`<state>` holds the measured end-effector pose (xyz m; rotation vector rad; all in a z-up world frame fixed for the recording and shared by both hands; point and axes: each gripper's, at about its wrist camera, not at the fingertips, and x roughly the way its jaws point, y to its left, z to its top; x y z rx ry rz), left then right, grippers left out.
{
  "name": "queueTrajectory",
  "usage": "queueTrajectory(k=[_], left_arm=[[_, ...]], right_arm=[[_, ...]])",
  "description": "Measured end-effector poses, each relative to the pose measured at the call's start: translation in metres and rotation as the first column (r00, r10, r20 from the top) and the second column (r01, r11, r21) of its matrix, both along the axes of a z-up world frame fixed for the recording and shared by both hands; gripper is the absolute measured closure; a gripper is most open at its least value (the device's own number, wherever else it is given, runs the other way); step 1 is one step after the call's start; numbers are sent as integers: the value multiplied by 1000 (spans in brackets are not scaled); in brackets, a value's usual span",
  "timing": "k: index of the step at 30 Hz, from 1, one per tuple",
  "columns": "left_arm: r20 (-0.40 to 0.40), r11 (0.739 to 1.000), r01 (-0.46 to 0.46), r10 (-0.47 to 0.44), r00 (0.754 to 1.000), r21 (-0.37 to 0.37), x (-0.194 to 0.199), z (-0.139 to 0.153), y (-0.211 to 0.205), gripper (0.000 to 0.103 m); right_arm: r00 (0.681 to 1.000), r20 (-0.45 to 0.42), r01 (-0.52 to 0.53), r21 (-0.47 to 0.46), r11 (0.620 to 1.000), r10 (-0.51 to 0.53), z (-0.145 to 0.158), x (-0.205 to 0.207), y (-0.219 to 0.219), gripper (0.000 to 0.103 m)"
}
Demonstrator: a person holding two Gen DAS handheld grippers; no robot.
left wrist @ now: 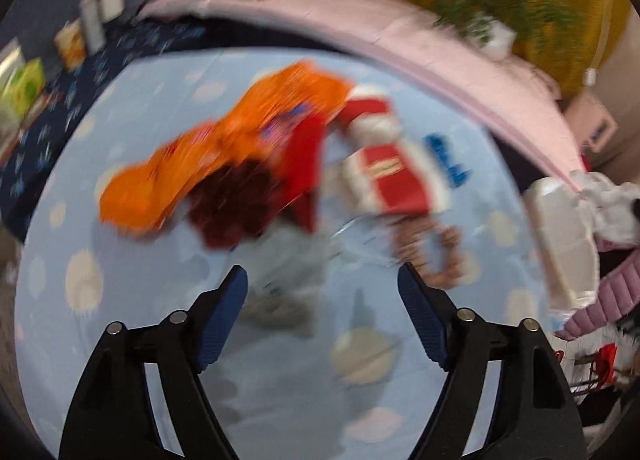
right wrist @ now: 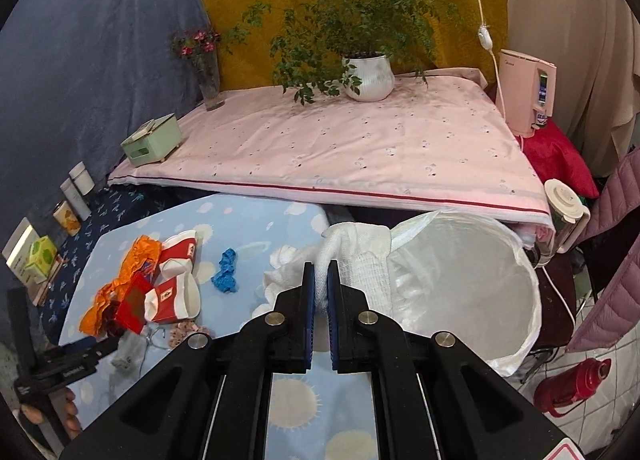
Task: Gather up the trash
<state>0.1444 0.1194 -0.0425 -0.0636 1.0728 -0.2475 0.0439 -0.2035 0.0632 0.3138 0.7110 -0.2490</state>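
Nearest, the right gripper (right wrist: 321, 284): jaws closed almost together on the bunched rim of a white trash bag (right wrist: 460, 284), which hangs open past the right edge of the table (right wrist: 256, 220), its mouth turned toward the camera. Left gripper (left wrist: 322, 280): jaws spread wide with nothing between them, held above the table's light blue cloth printed with suns and clouds; its view is motion-blurred. Just ahead of its fingertips, a grey crumpled scrap (left wrist: 288, 260) and a small brown patterned piece (left wrist: 436, 256). Beyond these, toward the left edge of the table, a heap of trash: orange crumpled wrapper (left wrist: 224, 144), dark red piece (left wrist: 236, 204) under its near end, flat red card (right wrist: 132, 302), and two crushed red-and-white paper cups (right wrist: 176, 280) lying on their sides, one behind the other. Blue crumpled scrap (right wrist: 226, 270) lies apart, nearer the table's middle. White crumpled paper (right wrist: 280, 272) sits touching the bag's rim. Past the far edge of the table, a pink-covered surface (right wrist: 360, 152) carries a green tissue box (right wrist: 152, 140), a glass vase of flowers (right wrist: 208, 76) and a potted plant (right wrist: 368, 72).
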Motion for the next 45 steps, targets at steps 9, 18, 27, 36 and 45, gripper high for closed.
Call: queueTrajectory(k=[9,18,27,36,45], left_arm=[[-52,999,-30,29,998,-30,4,-43,12,37],[-41,995,72,-75,996,-63,-10,-32,-14,98],[54,967,199,-193,980,-160,-37,36,-62,98],[182,884,412,-378,908,-221,-42,102,-162,98],[208,799,557,-520,829,-227,-39,106,-268,98]], right_arm=[[996,-51,-73,29,997,74,-20,23,43,97],[992,-79,-95,37,995,98,-29,24,60,97],[996,-43,-83,21,996,84,-12,14,50,97],[1000,9,22,-1,1000,-22,11,-2,-8,97],[985,-13,173,6,985,-173,-3,-24,-89,97]])
